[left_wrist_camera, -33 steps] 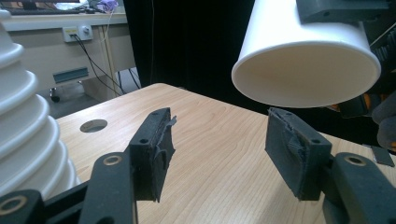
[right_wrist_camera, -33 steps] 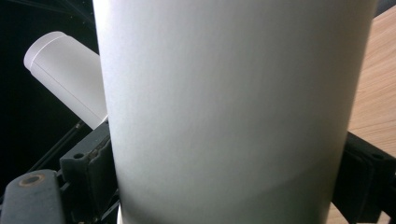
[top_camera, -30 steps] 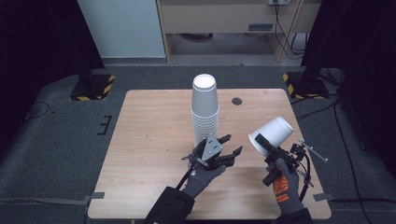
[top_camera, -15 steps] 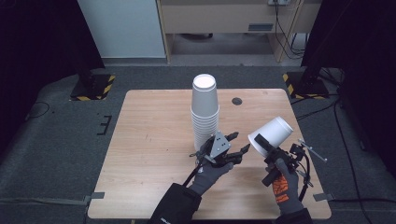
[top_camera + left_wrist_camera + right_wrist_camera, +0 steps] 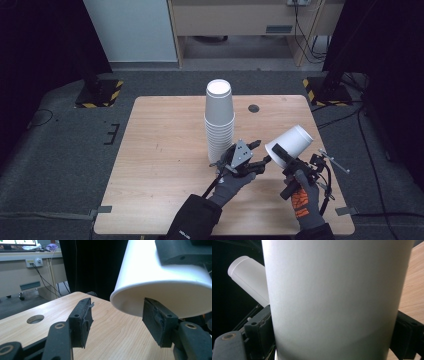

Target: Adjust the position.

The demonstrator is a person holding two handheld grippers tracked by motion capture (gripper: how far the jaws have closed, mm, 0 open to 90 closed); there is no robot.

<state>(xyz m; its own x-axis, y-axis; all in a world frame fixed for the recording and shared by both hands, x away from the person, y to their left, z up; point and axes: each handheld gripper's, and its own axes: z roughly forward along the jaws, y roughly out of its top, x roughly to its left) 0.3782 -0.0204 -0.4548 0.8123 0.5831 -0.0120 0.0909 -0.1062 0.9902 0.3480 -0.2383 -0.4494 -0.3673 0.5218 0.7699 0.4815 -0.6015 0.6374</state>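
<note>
High view: near the lower right of the frame, the right gripper (image 5: pixel 281 156) clamps a single white paper cup (image 5: pixel 291 144), its jaws pressed on the cup's wall near the rim; the cup is tilted, bottom up toward the upper right, raised off the wooden table (image 5: pixel 165 145). Just left of it, the left gripper (image 5: pixel 258 156) is held low over the table at lower centre, jaws standing apart with nothing between them, its tips close beside the held cup's rim. Behind the left gripper, at the middle of the frame, stands a tall stack of white paper cups (image 5: pixel 219 120), upside down on the table. In the left gripper view, the cup (image 5: pixel 160 277) fills the upper right, its open rim just above and behind the right-hand jaw, and the wood grain shows through the gap between the two pads. In the right gripper view, the cup's wall (image 5: pixel 334 300) sits squeezed between both jaws, with the stack (image 5: pixel 249 277) at the upper left.
</note>
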